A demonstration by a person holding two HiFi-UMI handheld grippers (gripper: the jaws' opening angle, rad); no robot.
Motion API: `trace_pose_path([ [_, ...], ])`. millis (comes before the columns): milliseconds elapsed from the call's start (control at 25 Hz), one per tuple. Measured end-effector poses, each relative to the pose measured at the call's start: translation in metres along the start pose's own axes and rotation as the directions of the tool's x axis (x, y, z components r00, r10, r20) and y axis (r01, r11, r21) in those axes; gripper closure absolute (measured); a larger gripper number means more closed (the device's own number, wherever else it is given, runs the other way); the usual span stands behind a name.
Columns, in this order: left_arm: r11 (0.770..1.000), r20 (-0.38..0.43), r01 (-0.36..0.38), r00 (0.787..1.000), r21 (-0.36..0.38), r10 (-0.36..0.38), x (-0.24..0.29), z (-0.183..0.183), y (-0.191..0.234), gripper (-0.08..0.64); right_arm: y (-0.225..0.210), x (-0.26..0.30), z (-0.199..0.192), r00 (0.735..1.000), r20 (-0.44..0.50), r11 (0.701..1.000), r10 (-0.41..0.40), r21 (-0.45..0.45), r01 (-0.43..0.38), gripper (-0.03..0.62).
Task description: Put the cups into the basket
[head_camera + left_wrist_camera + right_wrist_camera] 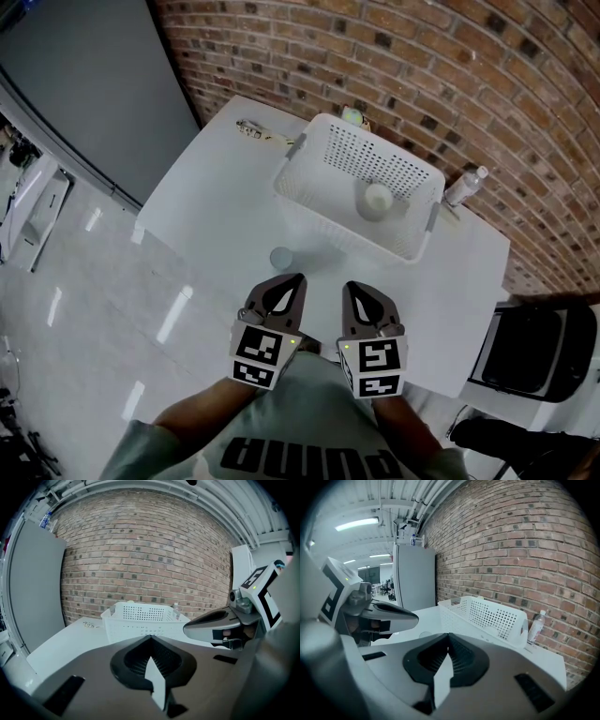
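A white perforated basket [330,150] stands at the far side of the white table [216,206], close to the brick wall. One pale cup [377,200] lies inside it. A second pale cup [281,258] stands on the table just in front of the basket's near left corner. My left gripper [299,278] and right gripper [349,285] hover side by side over the table's near edge, both shut and empty, their tips short of the cup. The basket [140,619] shows beyond the shut left gripper [151,637], and the basket [487,616] again beyond the shut right gripper [448,634].
A clear water bottle [466,186] stands right of the basket by the wall. Small items [251,129] lie at the table's back left corner. A black seat [534,352] sits right of the table. A grey cabinet [415,576] stands to the left.
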State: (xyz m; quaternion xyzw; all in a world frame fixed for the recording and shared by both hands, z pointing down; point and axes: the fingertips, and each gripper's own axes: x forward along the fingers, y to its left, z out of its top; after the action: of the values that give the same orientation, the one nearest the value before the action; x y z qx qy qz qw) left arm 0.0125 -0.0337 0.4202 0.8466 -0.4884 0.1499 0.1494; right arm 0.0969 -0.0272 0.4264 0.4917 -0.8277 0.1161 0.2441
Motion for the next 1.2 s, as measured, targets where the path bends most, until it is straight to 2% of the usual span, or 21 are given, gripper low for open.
trace_pose_path([
  [560, 0.999, -0.001, -0.032, 0.999, -0.010, 0.032, -0.004, -0.006, 0.006, 0.557, 0.003, 0.001, -0.007, 1.000, -0.014, 1.000, 0.003, -0.004, -0.003, 0.578],
  [880, 0.993, -0.002, -0.112, 0.994, -0.023, 0.112, -0.015, -0.004, 0.030, 0.557, 0.012, 0.012, 0.001, 0.999, -0.008, 0.999, 0.054, -0.005, -0.054, 0.577],
  [1200, 0.978, -0.014, -0.205, 0.979, -0.043, 0.204, -0.035, -0.009, 0.064, 0.557, 0.044, 0.044, 0.009, 0.989, -0.022, 0.988, 0.143, -0.051, -0.144, 0.577],
])
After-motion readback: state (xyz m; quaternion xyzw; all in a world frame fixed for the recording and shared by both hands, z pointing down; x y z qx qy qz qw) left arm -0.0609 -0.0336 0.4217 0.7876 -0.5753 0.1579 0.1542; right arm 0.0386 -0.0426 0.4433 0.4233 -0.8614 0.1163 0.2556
